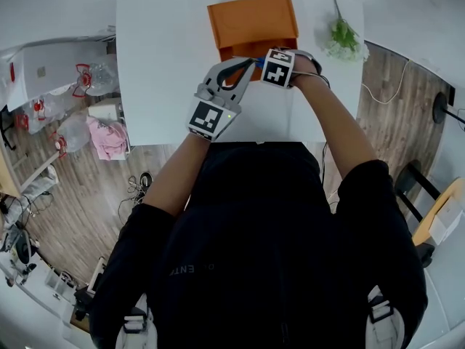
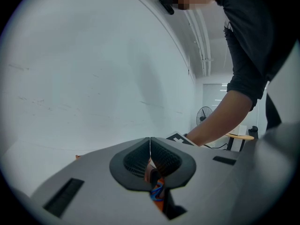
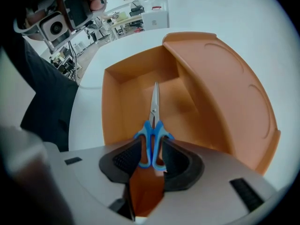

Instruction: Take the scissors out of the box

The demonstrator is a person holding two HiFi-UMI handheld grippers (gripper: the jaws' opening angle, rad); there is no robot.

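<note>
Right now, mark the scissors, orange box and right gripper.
scissors [image 3: 153,130]: right gripper view, where the blue handles meet.
orange box [image 3: 112,107]: right gripper view, its left inner wall.
right gripper [image 3: 151,146]: right gripper view, midway between its fingertips.

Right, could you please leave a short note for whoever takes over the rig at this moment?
Left claw: shut, at the near edge of the orange box; whether it pinches the wall is unclear.
Right claw: open, pointing down into the box, astride the blue handles of the scissors.
Scissors: on the box floor, blades pointing away from the claw.
Done: lid open, right claw lined up.
Left: close on the handles, lift the scissors out, probably onto the white table.
</note>
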